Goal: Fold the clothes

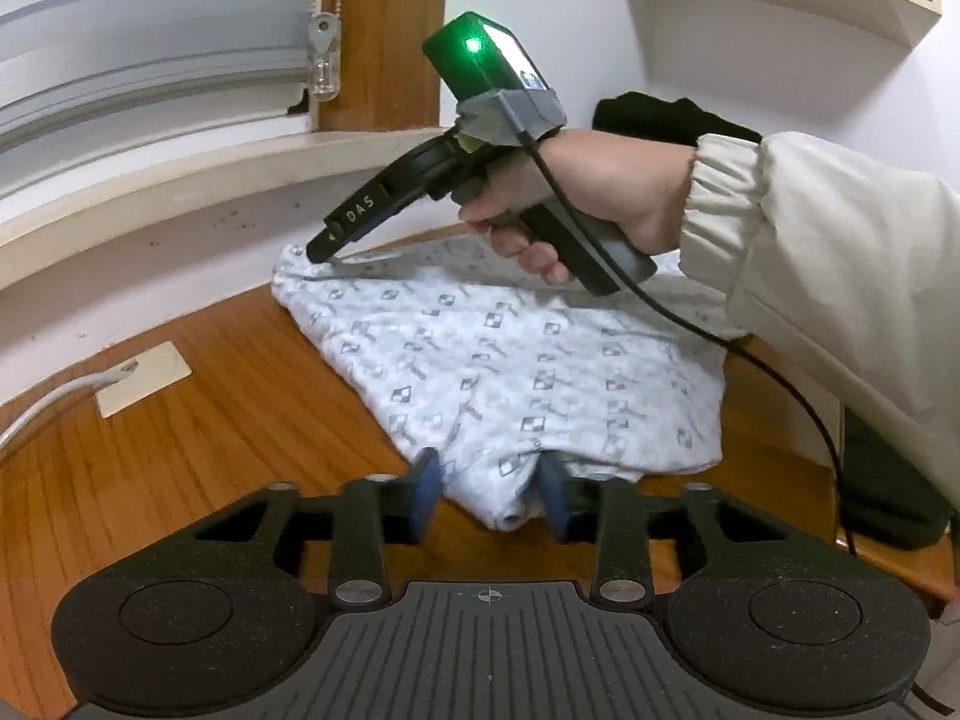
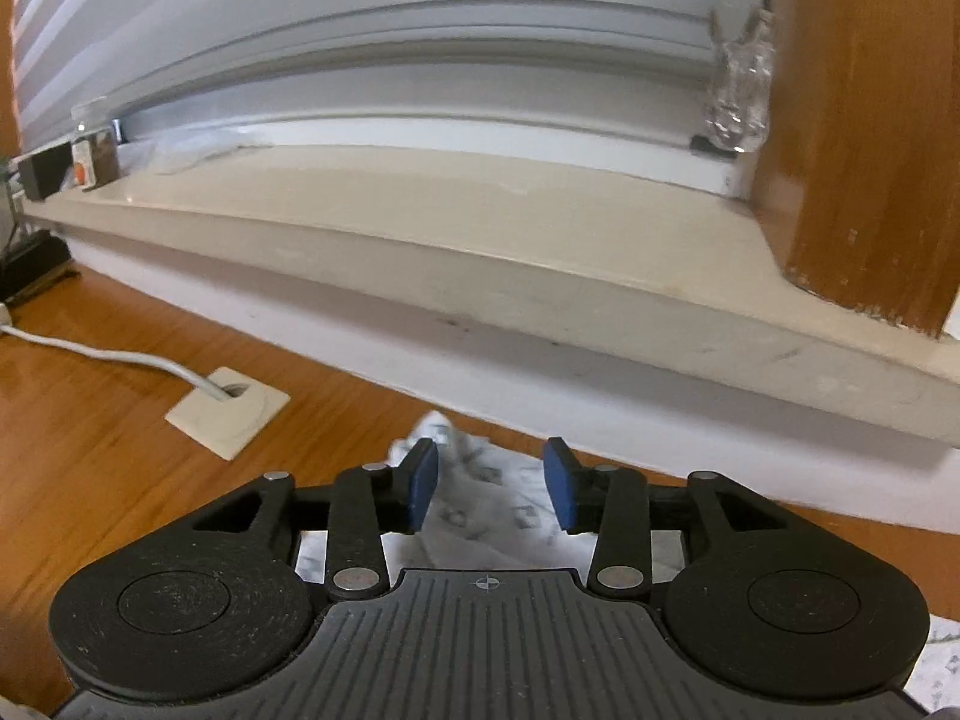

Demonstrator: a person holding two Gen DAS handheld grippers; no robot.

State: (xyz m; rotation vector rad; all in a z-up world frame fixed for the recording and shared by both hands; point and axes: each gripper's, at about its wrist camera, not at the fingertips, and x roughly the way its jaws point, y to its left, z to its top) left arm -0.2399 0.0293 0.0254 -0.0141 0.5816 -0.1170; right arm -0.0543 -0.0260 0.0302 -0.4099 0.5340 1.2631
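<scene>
A white garment with a grey print [image 1: 510,372] lies folded on the wooden table [image 1: 210,450]. Its near corner is bunched between the blue pads [image 1: 426,483] of my left gripper [image 1: 489,486], which press on it from both sides. At the garment's far left corner, a hand in a cream sleeve [image 1: 810,252] holds my right gripper [image 1: 321,249], its tip down on the fabric. In the right wrist view, that gripper [image 2: 492,486] stands open. The cloth corner [image 2: 474,510] lies loose under and between its pads [image 2: 561,492], which do not touch it.
A cream window sill [image 2: 480,228] and white wall run just beyond the garment. A cream cable plate [image 1: 144,378] with a white cable [image 2: 108,354] sits on the table to the left. Dark clothing [image 1: 888,480] lies at the right edge, and a black cable [image 1: 780,378] crosses the garment.
</scene>
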